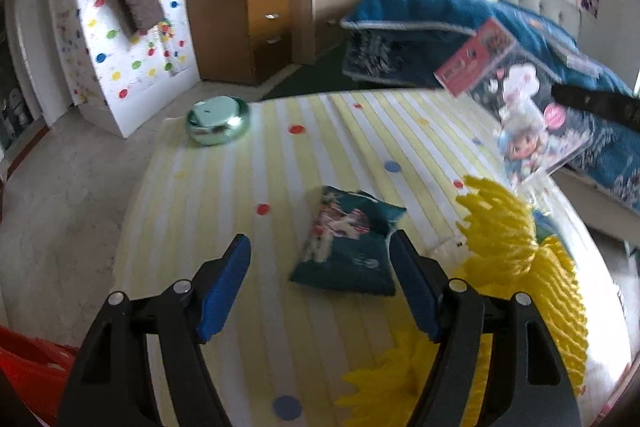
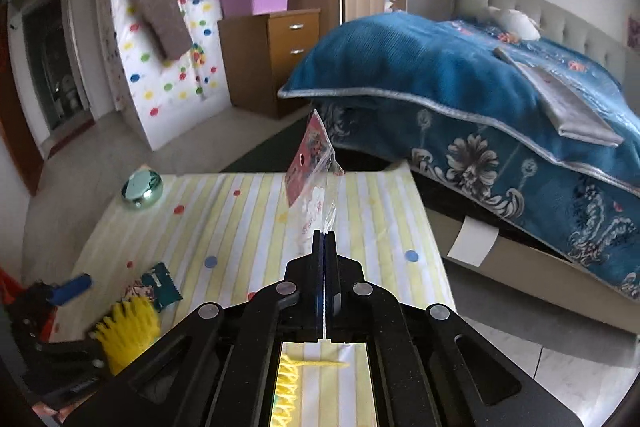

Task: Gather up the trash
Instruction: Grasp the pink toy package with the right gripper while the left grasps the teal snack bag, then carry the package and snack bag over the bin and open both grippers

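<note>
A dark teal snack wrapper point(image 1: 350, 243) lies on the yellow striped mat point(image 1: 280, 163). My left gripper point(image 1: 320, 259) is open just above it, blue pads on either side of its near end. It also shows in the right wrist view point(image 2: 158, 287) at the lower left, next to the left gripper's blue pad point(image 2: 72, 287). My right gripper point(image 2: 324, 237) is shut on a clear plastic toy packet with a pink header card point(image 2: 312, 163), held up above the mat. The same packet point(image 1: 516, 95) appears at the right of the left wrist view.
A green round tin point(image 1: 218, 121) sits at the mat's far left corner. A yellow fringed pompom decoration point(image 1: 516, 251) lies at the mat's right. A bed with a blue blanket point(image 2: 480, 99) stands to the right. Wooden drawers point(image 1: 256, 27) and a dotted white board point(image 1: 132, 39) stand behind. Something red point(image 1: 28, 367) is at lower left.
</note>
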The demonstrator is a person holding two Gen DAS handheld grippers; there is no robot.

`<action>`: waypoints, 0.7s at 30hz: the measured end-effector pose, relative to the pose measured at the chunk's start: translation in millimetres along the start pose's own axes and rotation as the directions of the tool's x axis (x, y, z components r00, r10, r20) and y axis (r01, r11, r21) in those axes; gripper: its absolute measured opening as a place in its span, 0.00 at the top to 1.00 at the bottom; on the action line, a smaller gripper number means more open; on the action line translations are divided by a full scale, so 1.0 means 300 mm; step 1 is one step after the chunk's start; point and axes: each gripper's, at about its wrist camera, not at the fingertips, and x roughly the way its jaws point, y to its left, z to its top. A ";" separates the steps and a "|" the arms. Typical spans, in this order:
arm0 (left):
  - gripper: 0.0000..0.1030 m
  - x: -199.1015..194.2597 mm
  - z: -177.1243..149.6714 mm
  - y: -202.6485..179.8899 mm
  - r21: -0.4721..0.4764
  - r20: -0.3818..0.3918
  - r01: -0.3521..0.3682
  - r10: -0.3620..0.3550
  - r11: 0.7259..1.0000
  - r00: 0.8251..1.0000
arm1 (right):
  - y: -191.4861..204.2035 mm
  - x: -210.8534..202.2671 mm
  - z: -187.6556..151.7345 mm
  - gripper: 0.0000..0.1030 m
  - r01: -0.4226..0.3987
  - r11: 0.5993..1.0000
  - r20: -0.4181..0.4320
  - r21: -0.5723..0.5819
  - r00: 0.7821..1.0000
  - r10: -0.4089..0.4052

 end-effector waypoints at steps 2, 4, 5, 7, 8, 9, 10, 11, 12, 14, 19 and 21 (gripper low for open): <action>0.34 0.027 0.007 -0.010 0.005 -0.032 0.012 -0.012 1.000 0.999 | -0.015 -0.006 -0.006 1.00 -0.018 1.000 -0.017 0.008 1.000 0.018; 0.38 0.057 0.009 -0.014 0.006 -0.076 0.006 -0.005 1.000 0.997 | -0.026 -0.004 0.002 1.00 -0.025 1.000 -0.025 0.011 0.999 0.025; 0.41 0.071 0.009 -0.013 0.005 -0.097 -0.001 0.002 1.000 0.995 | -0.035 -0.008 0.014 1.00 -0.025 1.000 -0.025 0.012 0.999 0.025; 0.46 0.068 0.008 -0.014 0.007 -0.094 -0.011 0.012 1.000 0.995 | -0.036 -0.010 0.017 1.00 -0.035 0.999 -0.030 0.015 0.999 0.035; 0.48 0.067 0.006 -0.014 0.009 -0.094 -0.011 0.012 1.000 0.996 | -0.034 -0.011 0.019 1.00 -0.039 0.999 -0.032 0.016 0.999 0.039; 0.54 0.063 0.004 -0.015 0.011 -0.089 -0.003 0.004 1.000 0.996 | -0.041 -0.017 0.020 1.00 -0.045 0.999 -0.033 0.016 0.998 0.045; 0.70 0.058 0.002 -0.014 0.011 -0.083 0.001 0.000 1.000 0.997 | -0.029 -0.017 0.014 1.00 -0.045 0.999 -0.033 0.017 0.998 0.045; 0.72 0.052 -0.002 -0.013 0.013 -0.081 0.004 -0.003 1.000 0.997 | -0.032 -0.022 0.015 1.00 -0.050 0.999 -0.032 0.021 0.998 0.051; 0.74 0.046 -0.005 -0.008 0.011 -0.076 0.008 -0.007 1.000 0.997 | -0.017 -0.010 0.005 1.00 -0.051 0.998 -0.032 0.021 0.998 0.052; 0.81 0.013 -0.005 0.013 -0.002 -0.030 0.005 -0.005 1.000 1.000 | -0.009 -0.014 -0.007 1.00 -0.055 0.998 -0.028 0.025 0.998 0.055; 0.83 -0.131 0.008 0.125 -0.110 0.138 0.039 -0.024 0.993 0.990 | -0.006 -0.078 -0.011 1.00 -0.057 0.998 0.038 0.033 0.998 0.056; 0.83 -0.184 0.002 0.162 -0.133 0.167 0.035 -0.013 0.991 0.986 | -0.009 -0.109 -0.013 1.00 -0.049 0.998 0.054 0.030 0.997 0.047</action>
